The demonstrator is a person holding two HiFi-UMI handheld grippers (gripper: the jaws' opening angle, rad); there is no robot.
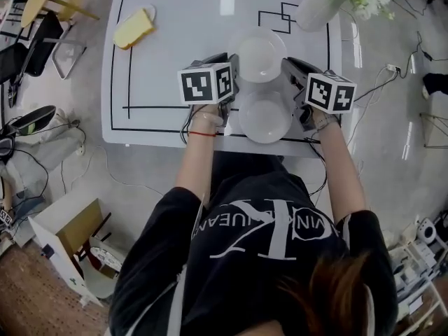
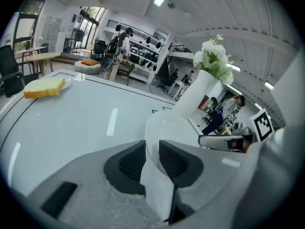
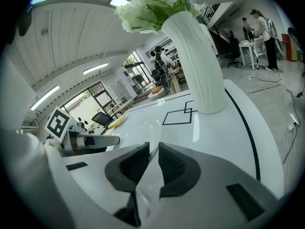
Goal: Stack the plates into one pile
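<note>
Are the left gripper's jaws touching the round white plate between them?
Touching. The left gripper view shows the left gripper clamped on the rim of the round white plate, no gap.

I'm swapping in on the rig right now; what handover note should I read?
The left gripper is shut on the far plate's left rim, the right gripper on its right rim.
The near plate sits on the table by the edge nearest the person.
Done: far plate gripped.
Left: set it on the near plate, release both.
</note>
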